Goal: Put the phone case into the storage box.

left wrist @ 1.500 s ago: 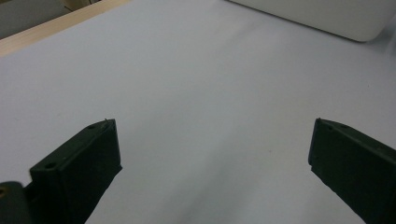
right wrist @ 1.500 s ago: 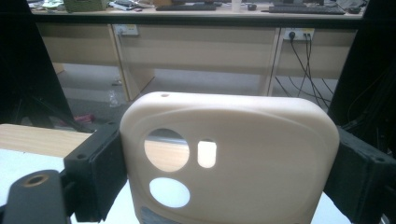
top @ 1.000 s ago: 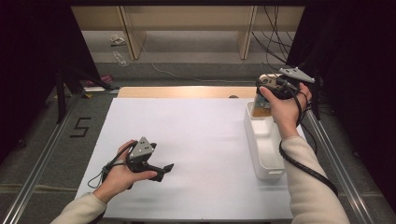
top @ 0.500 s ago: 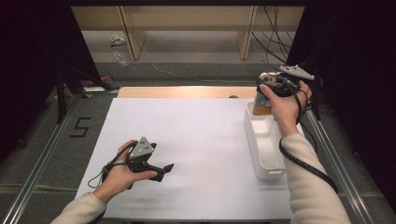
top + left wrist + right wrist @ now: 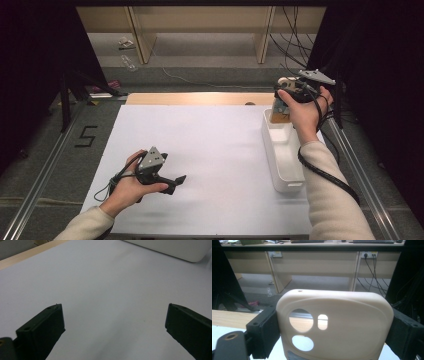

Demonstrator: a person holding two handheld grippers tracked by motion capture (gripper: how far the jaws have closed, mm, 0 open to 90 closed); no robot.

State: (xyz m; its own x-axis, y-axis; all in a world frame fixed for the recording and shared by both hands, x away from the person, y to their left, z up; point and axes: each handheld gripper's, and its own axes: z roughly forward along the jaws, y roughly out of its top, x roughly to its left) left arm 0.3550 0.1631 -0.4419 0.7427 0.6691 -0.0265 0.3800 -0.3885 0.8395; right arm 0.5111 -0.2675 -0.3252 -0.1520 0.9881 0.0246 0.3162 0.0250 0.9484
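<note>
Left gripper [image 5: 165, 181] low over the white table [image 5: 215, 150] near the front edge, fingers [image 5: 42, 327] spread, nothing between. Right gripper [image 5: 332, 327] raised over the far end of the white bin [image 5: 285, 155], its 2 fingers [image 5: 263, 330] pinching a cream phone case [image 5: 334, 325] by its sides, upright.

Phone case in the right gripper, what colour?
Cream, plain, no pattern: the phone case shows best in the right gripper view.

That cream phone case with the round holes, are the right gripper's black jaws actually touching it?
Touching. In the right gripper view, the phone case sits between the right gripper jaws, both pressed against its edges.
</note>
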